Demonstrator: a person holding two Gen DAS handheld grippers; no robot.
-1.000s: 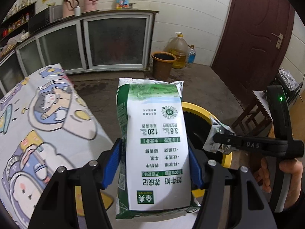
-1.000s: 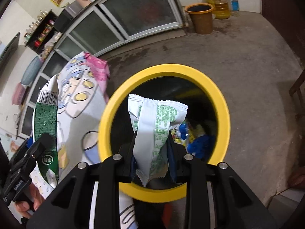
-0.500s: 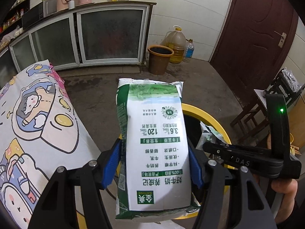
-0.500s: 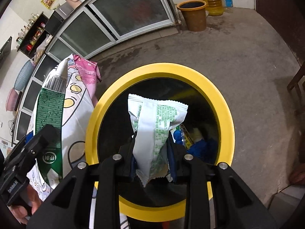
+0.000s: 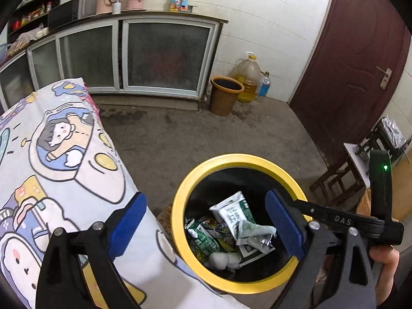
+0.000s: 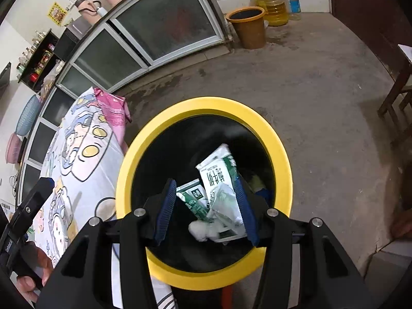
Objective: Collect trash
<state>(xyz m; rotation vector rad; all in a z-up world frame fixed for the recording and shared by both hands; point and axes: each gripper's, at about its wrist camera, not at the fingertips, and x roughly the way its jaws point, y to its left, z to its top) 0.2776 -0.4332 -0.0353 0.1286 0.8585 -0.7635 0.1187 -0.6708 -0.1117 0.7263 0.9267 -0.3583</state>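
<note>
In the left wrist view, the left hand-held gripper (image 5: 206, 228) filled the lower frame, its jaws opening wide with nothing gripped between the blue pads (image 5: 127, 228). The right hand-held gripper (image 5: 342, 221) entered from the lower right edge, held by a hand (image 5: 385, 267).

In the right wrist view, the right hand-held gripper (image 6: 206, 209) occupied the lower centre, its jaws opening above the bin with no item pressed between the pads (image 6: 166, 209). The left hand-held gripper (image 6: 24, 221) appeared at the lower left edge.

Directly beyond both grippers stood the yellow-rimmed trash bin (image 5: 180, 206), in the lower centre of each view. Inside it lay the trash: a white-and-green milk powder bag (image 5: 231, 212) tilted against the dark interior, a crumpled white wrapper (image 5: 253, 230) on top of it, a green carton (image 5: 202, 237) to its left, and a white wad (image 5: 222, 258) nearest the lower rim.

Touching the bin on the left was the table, covered with a cartoon-print cloth (image 5: 59, 159).

Farther off, in the upper centre of the frame, a brown bucket (image 5: 225, 95) stood on the concrete floor (image 5: 180, 134) beside a large oil jug (image 5: 248, 77) and a small bottle (image 5: 265, 85). Glass-fronted cabinets (image 5: 164, 54) lined the rear wall, and a dark red door (image 5: 360, 59) occupied the upper right.
</note>
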